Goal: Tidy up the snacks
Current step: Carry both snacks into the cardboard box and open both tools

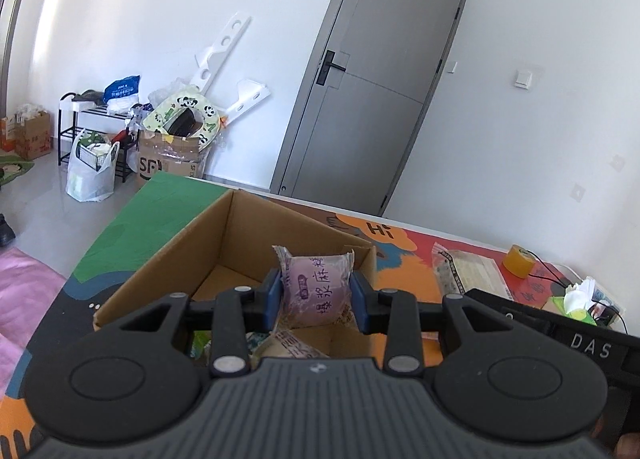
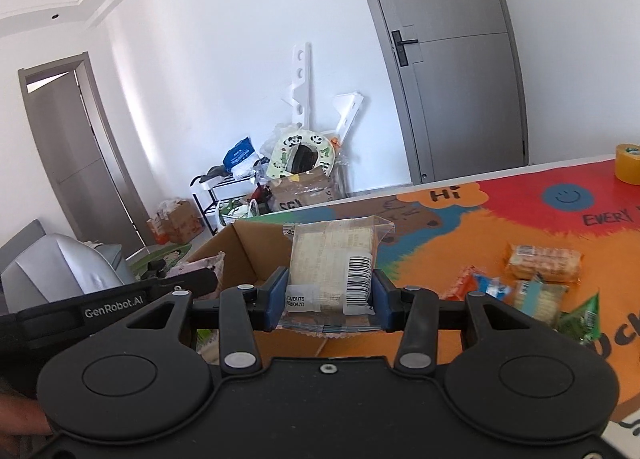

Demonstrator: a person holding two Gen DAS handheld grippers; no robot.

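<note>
Bench (image 2: 460, 243): covered by a colourful mat; grey door (image 2: 452, 59) behind.
Left tool (image 1: 316, 295): clamped on purple packet (image 1: 316, 287) above box (image 1: 168, 259).
Right tool (image 2: 330, 295): clamped on clear packet (image 2: 332, 259).

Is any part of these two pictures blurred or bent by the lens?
Left wrist view: the grey door leans and bows; the purple snack packet is sharp. Right wrist view: the door frame curves, and the loose snacks on the mat look smeared.

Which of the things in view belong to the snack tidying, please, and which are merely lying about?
Belonging to the job:
- purple snack packet, in left hand-held gripper
- clear barcoded packet, in right hand-held gripper
- cardboard box
- loose snacks on the mat

Lying about:
- yellow tape roll
- crumpled tissue
- grey door
</note>
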